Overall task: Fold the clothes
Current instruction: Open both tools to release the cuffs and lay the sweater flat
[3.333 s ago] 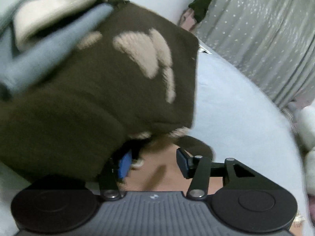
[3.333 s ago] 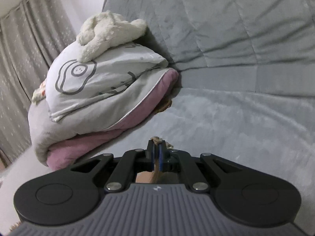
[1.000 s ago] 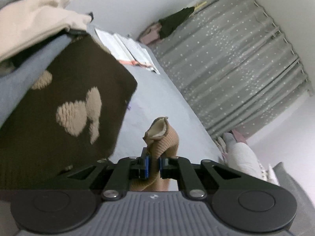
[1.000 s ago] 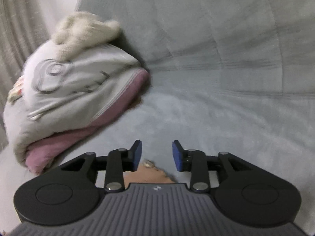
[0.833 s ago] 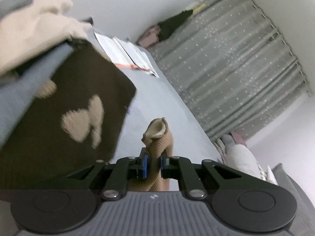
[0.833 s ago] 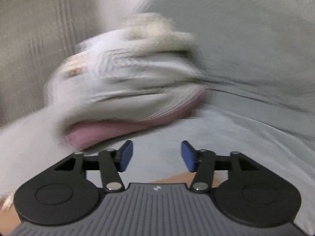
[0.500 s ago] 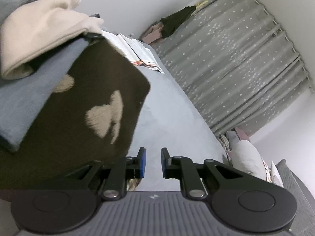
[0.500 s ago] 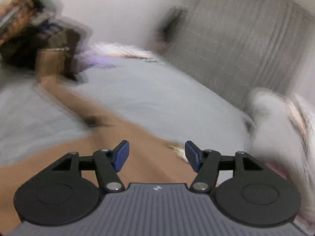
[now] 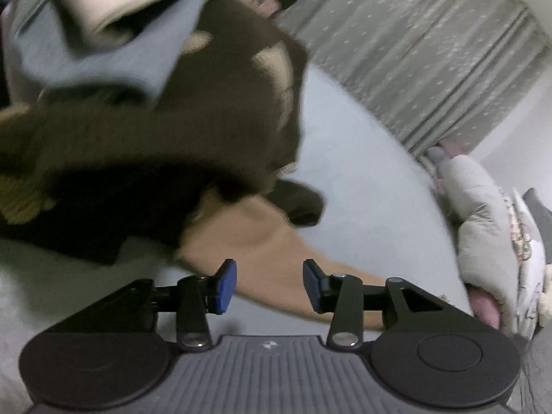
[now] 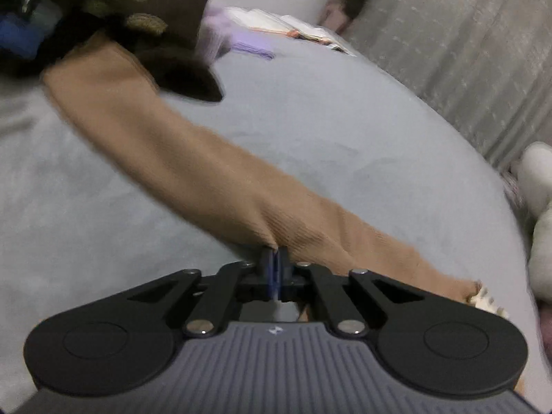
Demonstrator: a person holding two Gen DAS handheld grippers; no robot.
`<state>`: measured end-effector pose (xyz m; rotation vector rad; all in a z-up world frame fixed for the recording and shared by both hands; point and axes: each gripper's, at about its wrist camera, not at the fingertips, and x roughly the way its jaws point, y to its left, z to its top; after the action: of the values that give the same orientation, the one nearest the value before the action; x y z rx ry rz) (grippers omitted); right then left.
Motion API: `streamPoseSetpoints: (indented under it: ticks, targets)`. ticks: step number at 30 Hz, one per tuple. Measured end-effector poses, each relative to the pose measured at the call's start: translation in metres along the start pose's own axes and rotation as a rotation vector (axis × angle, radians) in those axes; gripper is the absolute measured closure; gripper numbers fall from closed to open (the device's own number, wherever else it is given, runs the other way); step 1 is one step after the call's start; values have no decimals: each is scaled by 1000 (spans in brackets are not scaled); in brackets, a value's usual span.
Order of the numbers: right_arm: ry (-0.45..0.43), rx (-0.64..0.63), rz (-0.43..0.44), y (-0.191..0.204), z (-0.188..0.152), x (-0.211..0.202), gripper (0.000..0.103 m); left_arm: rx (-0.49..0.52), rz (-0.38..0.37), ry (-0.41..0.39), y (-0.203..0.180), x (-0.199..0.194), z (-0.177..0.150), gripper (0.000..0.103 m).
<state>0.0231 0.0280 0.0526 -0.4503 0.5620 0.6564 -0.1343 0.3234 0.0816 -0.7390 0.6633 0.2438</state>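
Right tool (image 10: 275,269) clamped on tan garment (image 10: 214,176); left tool (image 9: 269,284) opening, nothing between pads, garment beyond.

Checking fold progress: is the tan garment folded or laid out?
Laid out, not folded. The tan garment lies as one long single strip across the grey bed, the right gripper pinching its near edge.

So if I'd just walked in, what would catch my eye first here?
Probably the long tan garment stretched flat across the grey bed, with the right gripper pinched shut on its near edge. Behind it, at the far end, sits a heap of clothes topped by a dark brown sweater. The left gripper hovers over the tan cloth, its jaws opening, empty.
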Motion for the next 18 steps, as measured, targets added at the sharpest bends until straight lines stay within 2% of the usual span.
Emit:
streamPoseSetpoints:
  ticks: [2,3,4,6,9,12,13,15,16,18]
  targets:
    - [-13,71,36,-2,-4,-31,75,-8,-10,19,1,3,-1,60]
    - [-20,107,54,-2,-6,-46,45,-3,-23,27,-2,2,-3,60]
    - [-26,137,89,-4,-12,-60,24,1,-37,35,-5,2,-5,60]
    - [-47,193,163,-11,-35,-100,22,29,-77,59,-15,1,-12,60]
    - [-62,317,62,-38,-81,-171,22,123,-173,113,-43,-3,-33,49]
    - [-25,590,-9,-98,-148,-223,22,267,-271,225,-83,-3,-78,46]
    - [-11,683,-32,-119,-171,-240,21,309,-295,280,-98,-2,-102,46]
    - [8,833,12,-145,-216,-264,21,349,-319,344,-113,-1,-132,46]
    - [5,896,65,-151,-237,-273,21,369,-328,381,-120,0,-149,46]
    - [10,983,103,-157,-271,-288,21,405,-342,458,-133,1,-184,46]
